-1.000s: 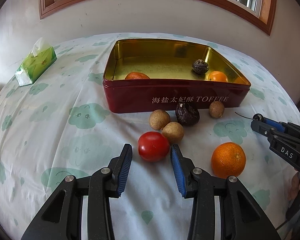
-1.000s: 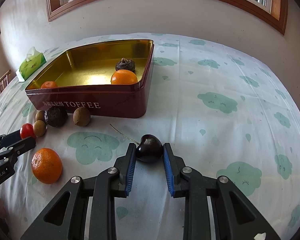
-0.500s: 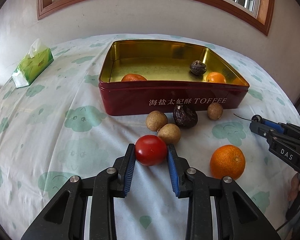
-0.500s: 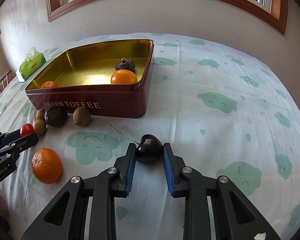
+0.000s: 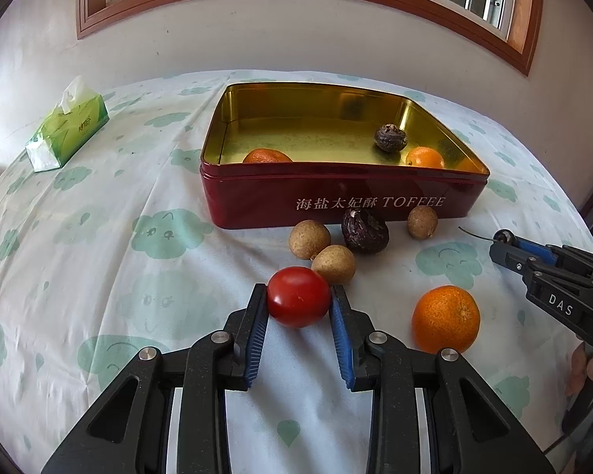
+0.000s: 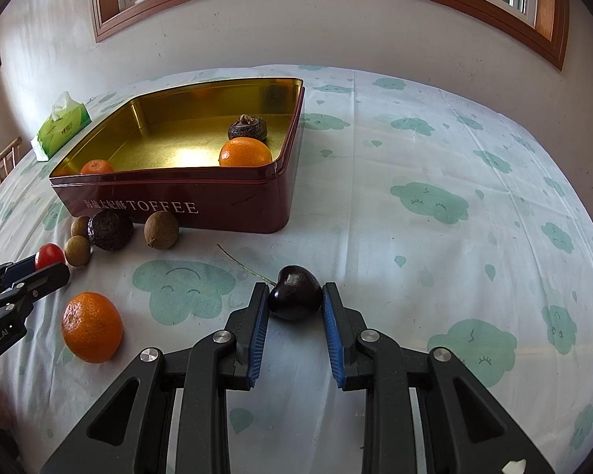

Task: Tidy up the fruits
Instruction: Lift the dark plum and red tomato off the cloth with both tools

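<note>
The small red tomato [image 5: 299, 296] sits between the blue pads of the left tool [image 5: 299, 301], resting on the bench cloth [image 5: 99, 245]. The jaws of this tool have just been closing; both pads now press on the tomato's sides, so it is clamped. The dark cherry [image 6: 295, 292] is likewise clamped between the pads of the right tool [image 6: 295, 301], its thin stem trailing up and left of the tip.

Just beyond the left tool's tip lie two brown longans [image 5: 333, 264], with a wrinkled dark fruit [image 5: 364, 230] and a third longan [image 5: 422, 222] farther ahead against the tin's front wall. A loose orange [image 5: 445, 319] lies to the right of the left tool, between the two tools.

The red toffee tin [image 5: 344, 197] stands ahead of both tools, open, with a gold interior. It already holds two oranges [image 6: 245, 152] and one wrinkled dark fruit [image 6: 248, 128]. A green tissue pack [image 5: 68, 126] lies far left of the tin.

Step in hand, as judged: grasp complete on both fruits, lift not yet begun; several fruits remain outside the tin.

Next move: raise each tool clear of the tin's rim, carry forward over the interior, then release. Keep the grip light; both fruits are soft and round and may bruise or slip. The nearest longan almost touches the tomato and may roll when it lifts.
</note>
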`<state>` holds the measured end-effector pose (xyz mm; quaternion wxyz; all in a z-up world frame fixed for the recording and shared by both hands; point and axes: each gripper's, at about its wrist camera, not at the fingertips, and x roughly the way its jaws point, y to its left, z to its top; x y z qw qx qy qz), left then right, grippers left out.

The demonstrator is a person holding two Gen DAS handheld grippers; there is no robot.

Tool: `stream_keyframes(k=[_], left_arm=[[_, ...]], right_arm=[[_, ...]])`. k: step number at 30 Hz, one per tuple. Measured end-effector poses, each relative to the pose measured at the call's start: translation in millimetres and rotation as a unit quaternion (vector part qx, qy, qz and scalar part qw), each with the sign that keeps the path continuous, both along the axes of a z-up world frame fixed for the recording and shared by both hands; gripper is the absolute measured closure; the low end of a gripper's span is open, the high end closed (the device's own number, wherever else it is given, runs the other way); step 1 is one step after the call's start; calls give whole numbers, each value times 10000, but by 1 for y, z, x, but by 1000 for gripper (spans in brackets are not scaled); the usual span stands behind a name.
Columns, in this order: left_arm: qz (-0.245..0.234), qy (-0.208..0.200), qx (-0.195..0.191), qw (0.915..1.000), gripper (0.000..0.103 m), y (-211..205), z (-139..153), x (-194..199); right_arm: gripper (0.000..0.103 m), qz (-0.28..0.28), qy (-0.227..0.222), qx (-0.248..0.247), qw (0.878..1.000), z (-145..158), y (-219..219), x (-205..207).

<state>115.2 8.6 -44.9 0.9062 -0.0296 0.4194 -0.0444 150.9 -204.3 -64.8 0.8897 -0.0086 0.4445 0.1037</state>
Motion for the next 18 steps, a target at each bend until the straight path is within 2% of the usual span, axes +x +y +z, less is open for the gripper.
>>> stream_keyframes(k=[18], left_arm=[[81,-67,-68,9999,71,5,4,-3]], right_arm=[[78,-94,15,44,9999,8,-2,-7]])
